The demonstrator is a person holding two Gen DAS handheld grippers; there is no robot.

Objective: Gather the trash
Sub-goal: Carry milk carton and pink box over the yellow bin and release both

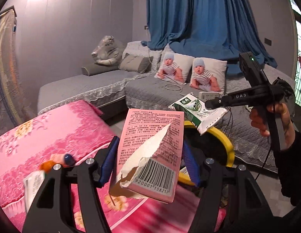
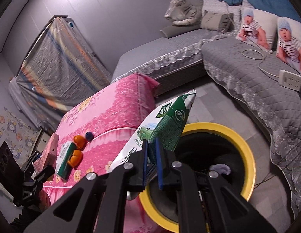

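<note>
While the left claw (image 1: 148, 165) grips a pink box (image 1: 150, 155) barcoded 920001 158217, the right claw (image 2: 151, 163) pinches a green-and-white carton (image 2: 166, 128).

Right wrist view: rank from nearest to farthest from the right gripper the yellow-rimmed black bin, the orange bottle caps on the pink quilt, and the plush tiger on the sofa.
1. Yellow-rimmed black bin: just beyond the right gripper, lower right.
2. Orange bottle caps: left, on the pink floral quilt.
3. Plush grey tiger: far back on the grey sofa.
</note>
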